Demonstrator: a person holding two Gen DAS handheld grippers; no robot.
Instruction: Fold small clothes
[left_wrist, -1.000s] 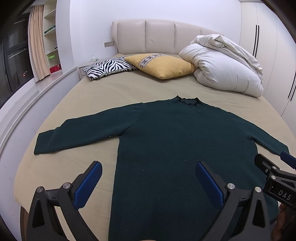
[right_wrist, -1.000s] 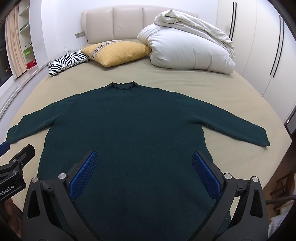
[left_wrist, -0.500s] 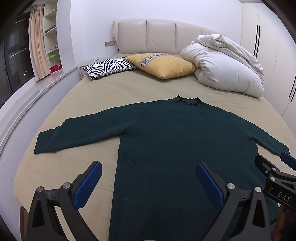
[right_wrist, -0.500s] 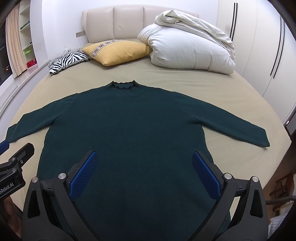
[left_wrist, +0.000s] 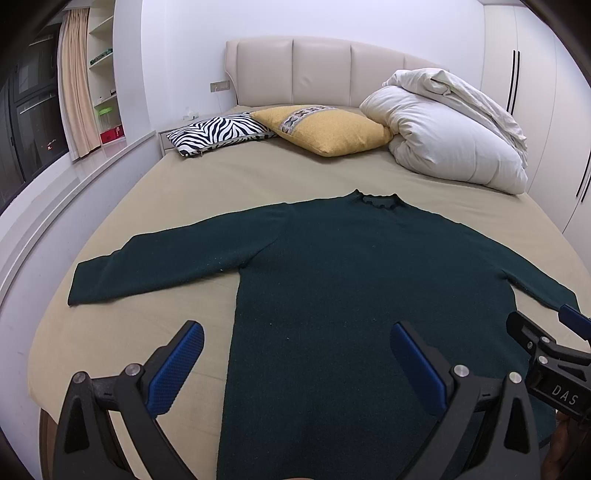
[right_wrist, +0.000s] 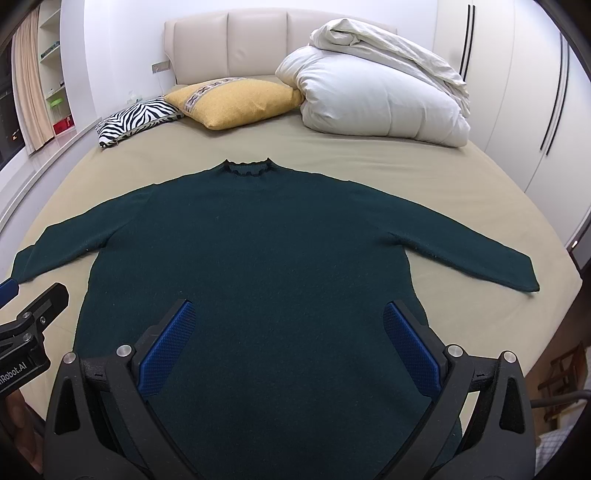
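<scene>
A dark green long-sleeved sweater lies flat on the beige bed, front up, collar toward the headboard, both sleeves spread out to the sides. It also shows in the right wrist view. My left gripper is open and empty, held above the sweater's lower left part near the hem. My right gripper is open and empty above the sweater's lower middle. Each gripper shows at the edge of the other's view, the right one and the left one.
A zebra-striped pillow, a yellow pillow and a bundled white duvet lie at the head of the bed. A white ledge with shelves runs along the left. Wardrobe doors stand on the right.
Both grippers have hardly moved; the views drifted very slightly. The sweater lies as before.
</scene>
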